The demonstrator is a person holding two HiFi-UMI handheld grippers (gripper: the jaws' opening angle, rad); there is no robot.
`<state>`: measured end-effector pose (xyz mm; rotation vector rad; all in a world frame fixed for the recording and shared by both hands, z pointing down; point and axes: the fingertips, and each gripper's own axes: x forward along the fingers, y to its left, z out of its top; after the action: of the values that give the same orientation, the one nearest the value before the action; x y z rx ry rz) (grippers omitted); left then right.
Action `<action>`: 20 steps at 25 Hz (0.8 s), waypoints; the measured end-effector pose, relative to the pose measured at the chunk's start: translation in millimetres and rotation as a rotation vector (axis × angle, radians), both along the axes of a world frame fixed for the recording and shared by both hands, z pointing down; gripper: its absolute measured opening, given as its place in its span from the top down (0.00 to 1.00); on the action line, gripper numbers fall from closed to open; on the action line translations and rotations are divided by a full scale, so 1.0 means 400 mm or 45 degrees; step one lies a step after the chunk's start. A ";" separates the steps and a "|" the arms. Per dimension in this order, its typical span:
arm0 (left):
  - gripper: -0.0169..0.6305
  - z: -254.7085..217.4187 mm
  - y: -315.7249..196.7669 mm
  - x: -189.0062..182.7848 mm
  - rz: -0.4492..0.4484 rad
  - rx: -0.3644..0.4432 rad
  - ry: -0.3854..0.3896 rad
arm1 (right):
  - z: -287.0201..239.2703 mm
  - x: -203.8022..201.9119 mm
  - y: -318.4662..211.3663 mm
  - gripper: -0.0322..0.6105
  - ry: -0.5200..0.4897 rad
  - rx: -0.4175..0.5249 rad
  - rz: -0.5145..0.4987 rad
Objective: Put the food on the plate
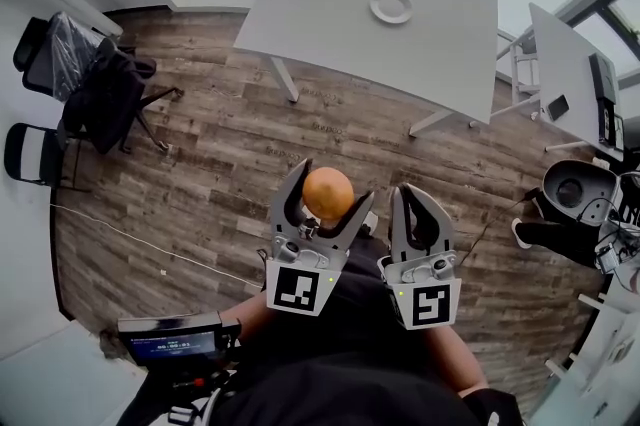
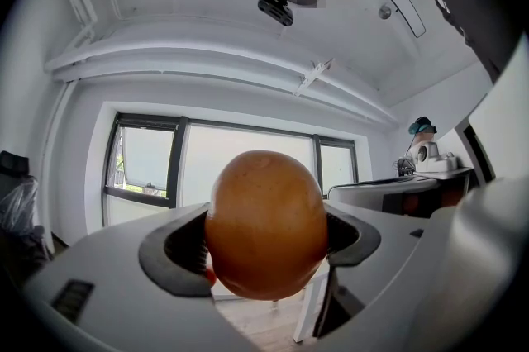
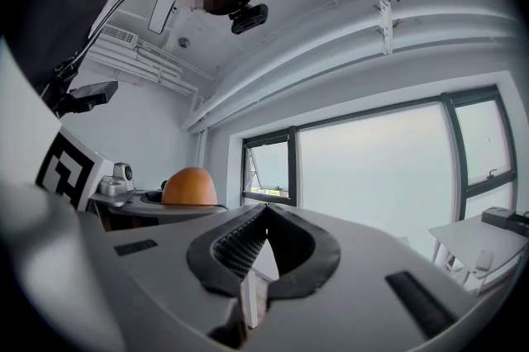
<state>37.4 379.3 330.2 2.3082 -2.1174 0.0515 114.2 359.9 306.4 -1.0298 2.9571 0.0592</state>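
My left gripper [image 1: 327, 197] is shut on an orange, egg-shaped piece of food [image 1: 328, 193], held above the wooden floor close to my body. In the left gripper view the orange food [image 2: 266, 224] fills the space between the jaws. The right gripper [image 1: 418, 206] hangs just to the right of it, shut with nothing between its tips; its own view shows the pads [image 3: 240, 247] meeting, and the orange food [image 3: 189, 187] to the left. A small white plate [image 1: 391, 6] lies on the far white table [image 1: 330, 14], well ahead of both grippers.
A second white table [image 1: 570, 74] with dark devices stands at the right. Black chairs [image 1: 95, 79] draped with dark clothing stand at the left. White table legs [image 1: 284, 79] reach down to the floor. A handheld screen device [image 1: 175, 342] shows at the lower left. Equipment [image 1: 580, 194] sits at the right edge.
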 end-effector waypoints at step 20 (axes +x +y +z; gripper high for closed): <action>0.40 -0.033 -0.067 0.067 -0.017 0.072 0.008 | -0.004 0.074 -0.060 0.94 0.007 0.017 0.004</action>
<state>64.3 352.3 317.1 2.3209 -2.1591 -0.0162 144.0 335.9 304.6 -1.0342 2.9560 0.0816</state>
